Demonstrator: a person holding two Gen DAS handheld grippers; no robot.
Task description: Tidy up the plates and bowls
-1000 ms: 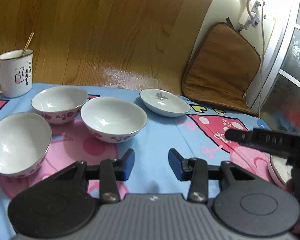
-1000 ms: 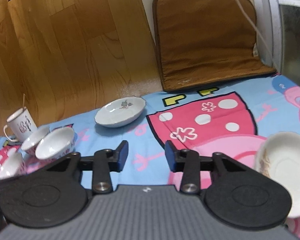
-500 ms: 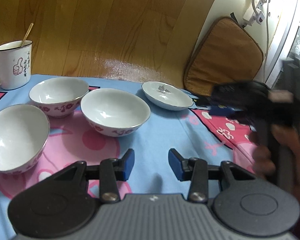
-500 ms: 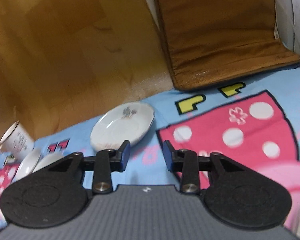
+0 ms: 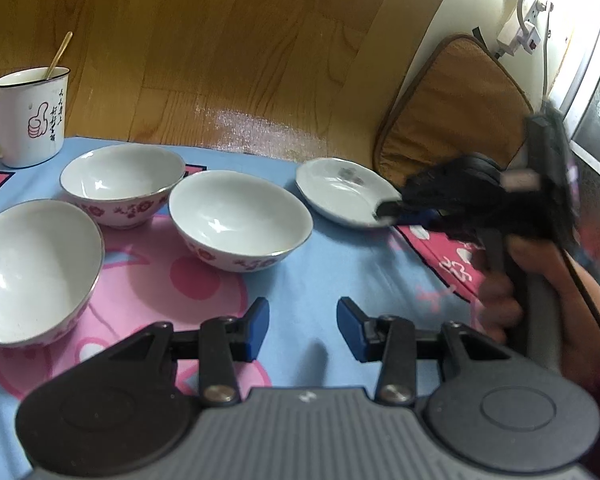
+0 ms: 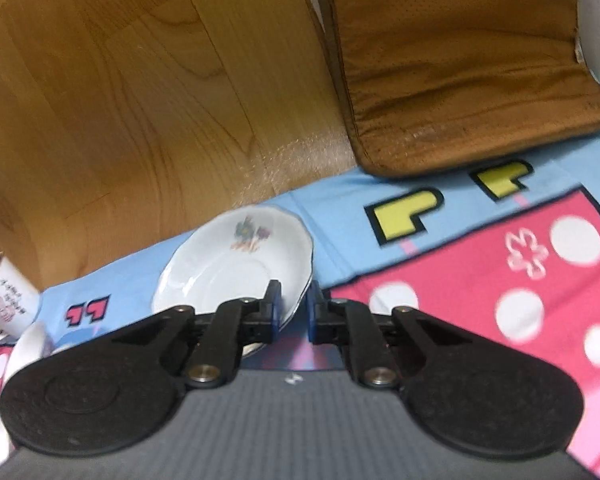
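Observation:
Three white bowls with red flower trim stand on the cartoon cloth: one at the left, one behind it, one in the middle. A small white plate with a flower print lies at the cloth's far edge. My left gripper is open and empty, low over the cloth in front of the middle bowl. My right gripper has its jaws nearly closed around the near right rim of the plate; it also shows blurred in the left wrist view.
A white mug with a thumbs-up print and a spoon stands at the far left. A brown cushion leans against the wall behind the plate. Wooden floor lies beyond the cloth's far edge.
My right gripper has moved left and forward to the small plate and narrowed its jaws around the rim. My left gripper has barely moved.

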